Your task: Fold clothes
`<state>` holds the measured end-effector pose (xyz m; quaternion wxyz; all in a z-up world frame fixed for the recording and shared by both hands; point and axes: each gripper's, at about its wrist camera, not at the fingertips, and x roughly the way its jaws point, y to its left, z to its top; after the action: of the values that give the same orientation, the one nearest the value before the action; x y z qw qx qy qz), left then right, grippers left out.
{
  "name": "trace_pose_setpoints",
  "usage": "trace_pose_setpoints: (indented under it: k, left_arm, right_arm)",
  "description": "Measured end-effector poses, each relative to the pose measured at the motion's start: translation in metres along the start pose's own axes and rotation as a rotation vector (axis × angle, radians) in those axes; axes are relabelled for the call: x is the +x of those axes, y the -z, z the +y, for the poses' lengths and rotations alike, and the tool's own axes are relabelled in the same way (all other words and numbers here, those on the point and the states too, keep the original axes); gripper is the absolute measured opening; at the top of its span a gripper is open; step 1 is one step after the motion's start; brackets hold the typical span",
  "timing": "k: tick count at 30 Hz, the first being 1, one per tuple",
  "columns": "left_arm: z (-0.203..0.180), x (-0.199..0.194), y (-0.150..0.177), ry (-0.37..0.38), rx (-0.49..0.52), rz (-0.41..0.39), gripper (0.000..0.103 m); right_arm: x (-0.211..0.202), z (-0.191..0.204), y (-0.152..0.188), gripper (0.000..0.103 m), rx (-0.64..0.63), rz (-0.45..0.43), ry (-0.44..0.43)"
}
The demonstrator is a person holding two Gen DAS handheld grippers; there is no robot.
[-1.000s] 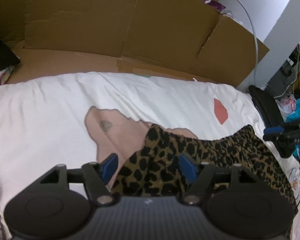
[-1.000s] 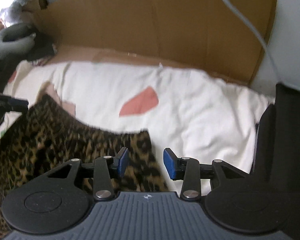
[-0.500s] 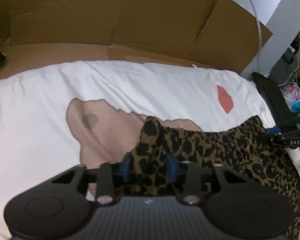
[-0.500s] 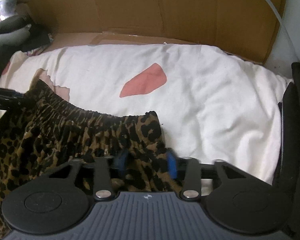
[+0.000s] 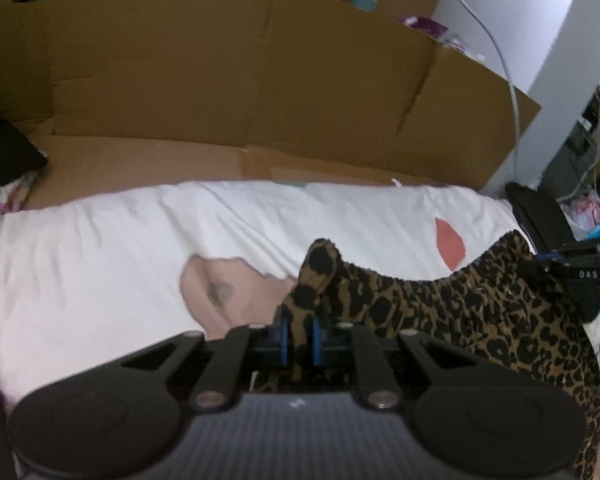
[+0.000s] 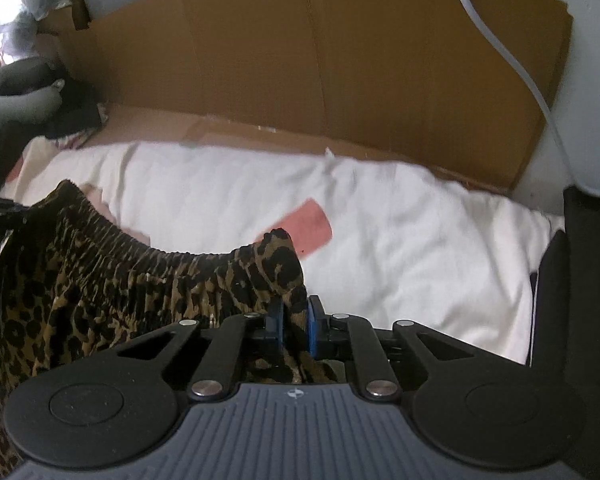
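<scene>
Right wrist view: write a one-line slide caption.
Right gripper pinches one corner of the leopard-print garment's gathered waistband above a white sheet.

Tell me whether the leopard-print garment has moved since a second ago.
Yes. The leopard-print garment has come up off the white sheet: its waistband now hangs stretched between the left gripper and right gripper, both clamped on it.

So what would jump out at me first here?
The leopard-print garment, bold against the white sheet. The left gripper and right gripper each pinch a corner of its gathered edge. Behind the bed stands a brown cardboard wall.
</scene>
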<state>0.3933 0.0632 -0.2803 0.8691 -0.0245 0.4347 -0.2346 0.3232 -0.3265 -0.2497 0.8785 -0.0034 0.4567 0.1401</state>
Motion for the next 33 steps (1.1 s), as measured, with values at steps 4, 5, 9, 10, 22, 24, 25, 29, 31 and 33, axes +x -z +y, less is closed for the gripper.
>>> trace_pose_setpoints:
  k: [4, 5, 9, 10, 22, 24, 25, 29, 31, 33]
  left_arm:
    - [0.009, 0.002, -0.006, -0.020, -0.006, -0.003, 0.012]
    - [0.012, 0.003, -0.007, -0.026, -0.012, -0.003, 0.012]
    - [0.020, 0.015, -0.008, -0.044, -0.040, 0.012, 0.012]
    - [0.021, 0.018, -0.008, -0.048, -0.047, 0.017, 0.012]
    - [0.027, 0.036, -0.007, -0.111, -0.150, 0.062, 0.046]
    - [0.028, 0.027, -0.005, -0.110, -0.157, 0.056, 0.060]
    - [0.027, 0.020, -0.004, -0.109, -0.154, 0.052, 0.061]
    - [0.025, -0.005, 0.001, -0.102, -0.142, 0.037, 0.061]
    - [0.023, -0.021, 0.004, -0.101, -0.131, 0.035, 0.061]
    - [0.021, -0.037, 0.007, -0.102, -0.120, 0.030, 0.061]
  right_arm:
    - [0.013, 0.005, -0.014, 0.010, -0.001, -0.001, 0.016]
    - [0.018, 0.007, -0.016, 0.010, 0.000, 0.003, 0.021]
    - [0.037, 0.012, -0.023, 0.010, -0.022, 0.019, 0.052]
    - [0.040, 0.012, -0.024, 0.010, -0.012, 0.019, 0.056]
    - [0.055, 0.000, -0.018, 0.044, 0.143, -0.001, 0.068]
    - [0.044, -0.004, -0.017, 0.045, 0.161, -0.024, 0.047]
    - [0.038, -0.006, -0.017, 0.045, 0.171, -0.033, 0.040]
    - [0.011, -0.014, -0.011, 0.045, 0.209, -0.052, 0.024]
    - [-0.004, -0.017, -0.006, 0.045, 0.217, -0.059, 0.026]
    - [-0.019, -0.020, 0.001, 0.045, 0.223, -0.066, 0.026]
